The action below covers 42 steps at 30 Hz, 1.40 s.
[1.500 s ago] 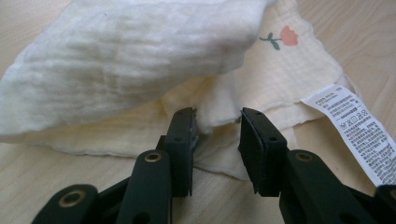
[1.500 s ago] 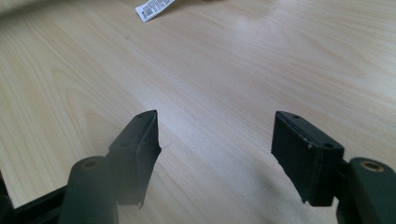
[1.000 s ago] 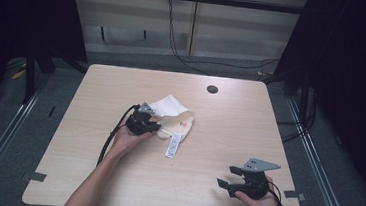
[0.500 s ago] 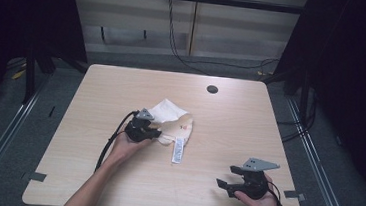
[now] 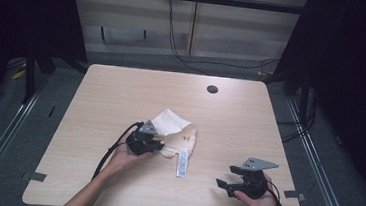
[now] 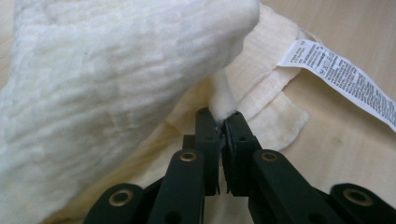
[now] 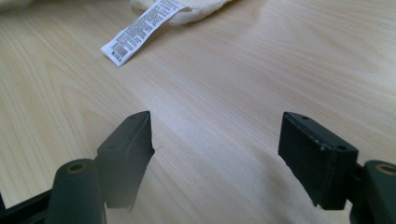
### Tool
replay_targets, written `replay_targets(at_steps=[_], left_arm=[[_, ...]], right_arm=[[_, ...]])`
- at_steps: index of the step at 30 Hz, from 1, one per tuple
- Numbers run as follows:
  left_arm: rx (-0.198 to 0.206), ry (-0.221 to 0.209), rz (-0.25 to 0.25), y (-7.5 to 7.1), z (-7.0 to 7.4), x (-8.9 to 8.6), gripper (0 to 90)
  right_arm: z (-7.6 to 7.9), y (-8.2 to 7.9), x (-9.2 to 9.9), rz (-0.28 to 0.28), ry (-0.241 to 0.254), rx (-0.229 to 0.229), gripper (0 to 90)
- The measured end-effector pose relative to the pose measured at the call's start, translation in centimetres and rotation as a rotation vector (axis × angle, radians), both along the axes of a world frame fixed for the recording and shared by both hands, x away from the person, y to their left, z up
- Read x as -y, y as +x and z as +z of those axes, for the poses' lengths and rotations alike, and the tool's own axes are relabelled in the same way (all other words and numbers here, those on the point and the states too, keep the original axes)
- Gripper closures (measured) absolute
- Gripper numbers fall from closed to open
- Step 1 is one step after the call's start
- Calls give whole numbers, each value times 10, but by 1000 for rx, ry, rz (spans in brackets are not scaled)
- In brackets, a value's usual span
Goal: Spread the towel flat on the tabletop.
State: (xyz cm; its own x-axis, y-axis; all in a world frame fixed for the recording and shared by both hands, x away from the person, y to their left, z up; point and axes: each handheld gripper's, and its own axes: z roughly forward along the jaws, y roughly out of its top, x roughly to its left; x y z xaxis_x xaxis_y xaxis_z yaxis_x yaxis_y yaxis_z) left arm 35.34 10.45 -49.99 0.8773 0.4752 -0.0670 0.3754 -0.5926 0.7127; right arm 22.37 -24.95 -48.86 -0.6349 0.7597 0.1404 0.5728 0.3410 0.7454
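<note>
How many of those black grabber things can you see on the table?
2. The left gripper is near the table's middle, pinching the cream cloth. The right gripper sits near the front right corner, jaws wide apart with nothing between them.

My left gripper point(image 6: 223, 122) pinches a fold of the cream cloth point(image 6: 116, 79) tight between its black jaws, the white care label point(image 6: 343, 79) trailing off the cloth's edge onto the wooden table point(image 6: 355, 154).
</note>
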Motion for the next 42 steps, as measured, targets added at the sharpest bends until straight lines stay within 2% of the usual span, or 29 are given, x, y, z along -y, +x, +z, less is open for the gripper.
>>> replay_targets(at_steps=[4, 5, 8, 12, 13, 14, 17, 18, 20, 21, 22, 24, 28, 29, 31, 33, 36, 37, 39, 42], left_arm=[[13, 25, -43, -15, 2, 7, 859], [10, 14, -43, -18, 1, 7, 859], [5, 19, -59, -25, 2, 7, 859], [-19, 9, -82, -36, 3, 9, 858], [-17, 37, -115, -40, 5, 10, 858], [-15, 44, -130, -45, 6, 11, 858], [-30, 44, -167, -58, 7, 13, 856], [-20, 57, -179, -60, 8, 13, 855], [-12, 53, -201, -68, 8, 13, 848], [4, 63, -210, -70, 8, 12, 844], [13, 54, -217, -72, 7, 12, 844], [-18, 43, -213, -72, 8, 10, 819], [-7, 46, -221, -72, 11, 8, 705], [-9, 32, -220, -73, 13, 7, 662], [9, 1, -212, -75, 20, 4, 636], [15, -32, -208, -76, 26, 1, 638], [48, -58, -209, -77, 36, -4, 682], [62, -76, -192, -77, 39, -5, 690], [67, -86, -193, -73, 40, -4, 705], [70, -80, -195, -65, 37, 2, 732]], right_arm=[[0, -1, 0, 4, 4, -1, 266], [0, -1, 0, 3, 5, -1, 266], [0, -1, 0, 5, 10, 0, 266], [0, -1, 0, 1, 5, -2, 267], [0, -1, -1, 0, 4, -3, 267], [0, -1, -1, 1, 3, -4, 267], [0, -1, -2, 6, 1, -5, 267], [0, -1, -2, 6, 0, -2, 267], [0, -1, -2, 6, 0, -3, 267], [0, -1, -2, 6, 0, -3, 267], [0, -1, -2, 8, 0, -3, 267], [0, -2, -2, 11, 3, -4, 267], [1, -3, -3, 23, 0, 1, 267], [1, -3, -3, 21, 0, -1, 267], [1, -3, -3, 20, 3, -1, 267], [1, -3, -3, 21, 3, 0, 267], [1, -3, -4, 21, -4, 2, 267], [1, -3, -5, 21, -6, 3, 268], [1, -2, -6, 25, -8, 0, 268], [0, -1, -7, 27, -11, -1, 268]])
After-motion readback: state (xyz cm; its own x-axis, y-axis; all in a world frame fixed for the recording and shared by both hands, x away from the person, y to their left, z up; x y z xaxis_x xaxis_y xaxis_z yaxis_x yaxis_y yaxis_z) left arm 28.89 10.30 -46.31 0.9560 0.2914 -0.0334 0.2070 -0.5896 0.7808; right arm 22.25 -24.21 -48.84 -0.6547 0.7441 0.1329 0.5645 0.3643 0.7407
